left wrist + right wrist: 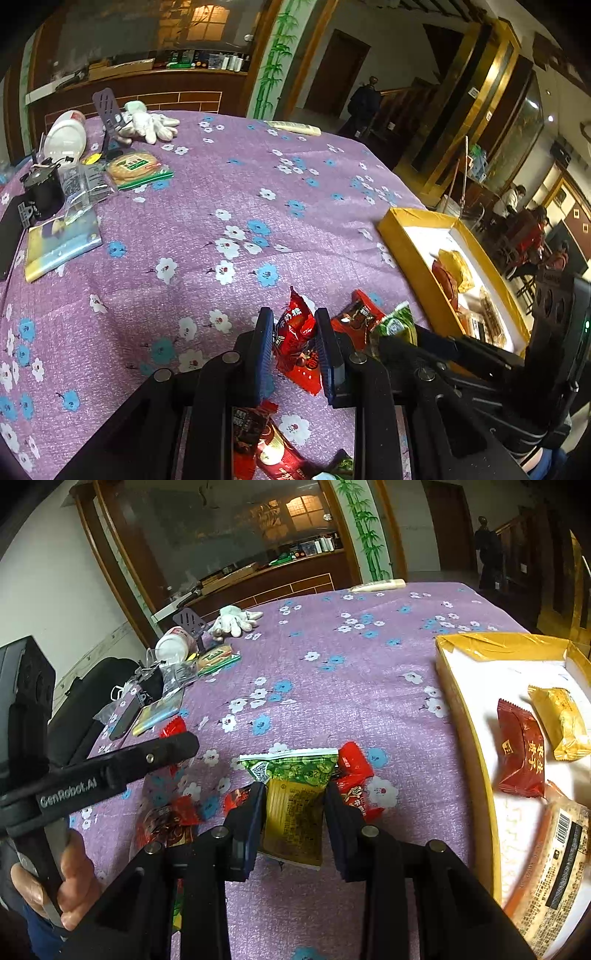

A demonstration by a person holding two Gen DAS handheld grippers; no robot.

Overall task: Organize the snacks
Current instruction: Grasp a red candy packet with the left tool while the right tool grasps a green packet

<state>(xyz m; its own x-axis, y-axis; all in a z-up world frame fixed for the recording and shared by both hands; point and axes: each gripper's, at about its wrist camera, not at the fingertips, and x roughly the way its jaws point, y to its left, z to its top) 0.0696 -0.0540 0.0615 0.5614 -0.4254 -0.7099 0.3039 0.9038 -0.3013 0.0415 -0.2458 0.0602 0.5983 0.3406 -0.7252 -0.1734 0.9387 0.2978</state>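
My left gripper point(294, 332) is shut on a red snack packet point(295, 328) and holds it just above the purple flowered tablecloth point(221, 206). My right gripper point(295, 819) is shut on a green and yellow snack packet point(295, 794), which also shows in the left wrist view as a green packet point(397, 325). Another red packet point(354, 775) lies just right of it. More dark red packets point(258, 443) lie under the left gripper. A yellow box point(461, 716) at the right holds a red packet point(521, 757), a yellow packet point(565, 723) and a brown one point(554, 867).
Clutter sits at the table's far left: a white jar point(66, 136), white gloves point(147, 122), a biscuit pack point(135, 168) and a booklet point(62, 243). A remote point(295, 127) lies at the far edge. A hand point(74, 867) grips the left tool. People sit at the back right.
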